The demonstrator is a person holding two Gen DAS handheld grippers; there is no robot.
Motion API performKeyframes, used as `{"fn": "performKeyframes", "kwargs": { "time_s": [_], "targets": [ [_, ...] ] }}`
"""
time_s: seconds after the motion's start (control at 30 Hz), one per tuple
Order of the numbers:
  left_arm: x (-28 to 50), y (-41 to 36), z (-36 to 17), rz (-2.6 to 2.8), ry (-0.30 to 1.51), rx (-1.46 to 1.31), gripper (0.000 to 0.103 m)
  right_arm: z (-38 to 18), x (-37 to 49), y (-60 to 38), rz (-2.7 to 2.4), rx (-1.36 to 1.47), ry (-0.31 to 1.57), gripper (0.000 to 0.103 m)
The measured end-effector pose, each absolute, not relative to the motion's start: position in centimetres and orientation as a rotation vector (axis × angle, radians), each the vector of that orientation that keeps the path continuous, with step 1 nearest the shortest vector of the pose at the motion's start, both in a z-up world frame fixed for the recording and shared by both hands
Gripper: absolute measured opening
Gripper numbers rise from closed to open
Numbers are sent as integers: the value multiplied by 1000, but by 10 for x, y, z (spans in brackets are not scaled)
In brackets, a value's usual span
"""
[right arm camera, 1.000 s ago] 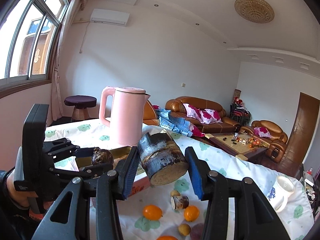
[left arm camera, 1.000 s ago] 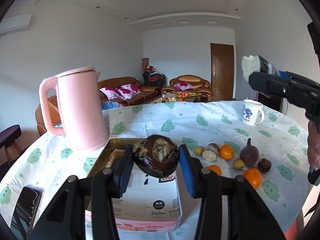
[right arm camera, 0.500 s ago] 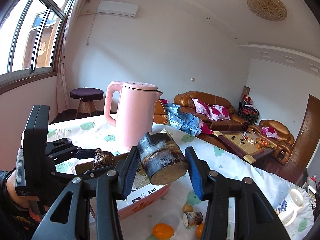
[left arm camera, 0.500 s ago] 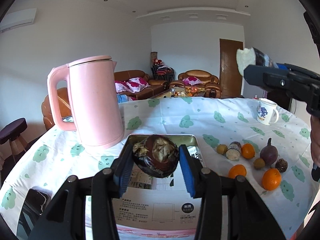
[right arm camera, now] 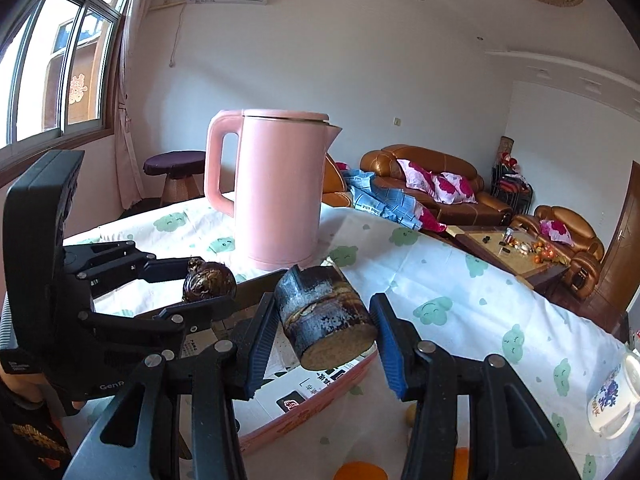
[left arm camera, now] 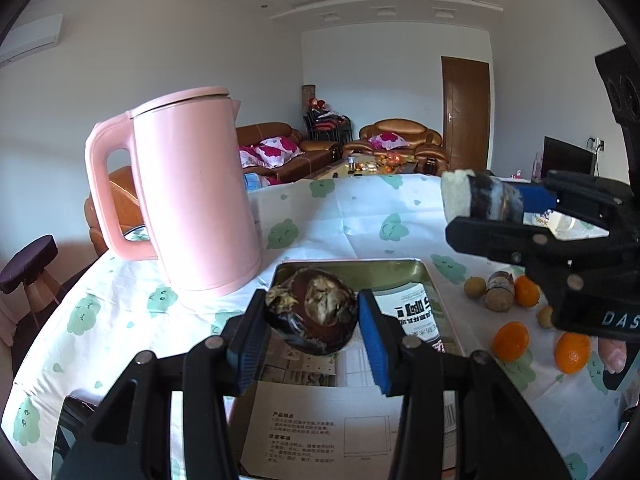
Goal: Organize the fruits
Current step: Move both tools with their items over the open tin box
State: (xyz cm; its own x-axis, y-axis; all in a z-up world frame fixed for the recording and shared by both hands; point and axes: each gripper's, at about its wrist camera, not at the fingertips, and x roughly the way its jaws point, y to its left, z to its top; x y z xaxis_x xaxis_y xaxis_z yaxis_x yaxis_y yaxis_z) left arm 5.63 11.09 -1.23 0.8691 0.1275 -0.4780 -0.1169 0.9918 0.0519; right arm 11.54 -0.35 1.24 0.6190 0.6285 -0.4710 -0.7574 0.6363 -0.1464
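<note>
Two fruits held over the tin

Left tool [left arm camera: 312,326] clamps a dark round fruit [left arm camera: 314,314], right tool [right arm camera: 326,330] a cut stalk piece [right arm camera: 326,318], above the paper-filled tin [left arm camera: 436,300].

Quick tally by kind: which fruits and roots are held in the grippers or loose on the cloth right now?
Left wrist view:
Oranges: 3
Small tan fruits: 2
Cut cane stubs: 2, one in the right gripper
Dark round root: 1, in the left gripper
Total: 8
</note>
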Motion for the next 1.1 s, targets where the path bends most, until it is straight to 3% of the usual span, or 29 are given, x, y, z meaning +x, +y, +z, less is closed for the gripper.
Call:
{"fn": "performKeyframes", "kwargs": {
  "time_s": [1.1],
  "targets": [
    [89, 129, -36, 137, 645, 38, 46, -37, 143, 32, 824, -344, 545, 49]
  ]
}}
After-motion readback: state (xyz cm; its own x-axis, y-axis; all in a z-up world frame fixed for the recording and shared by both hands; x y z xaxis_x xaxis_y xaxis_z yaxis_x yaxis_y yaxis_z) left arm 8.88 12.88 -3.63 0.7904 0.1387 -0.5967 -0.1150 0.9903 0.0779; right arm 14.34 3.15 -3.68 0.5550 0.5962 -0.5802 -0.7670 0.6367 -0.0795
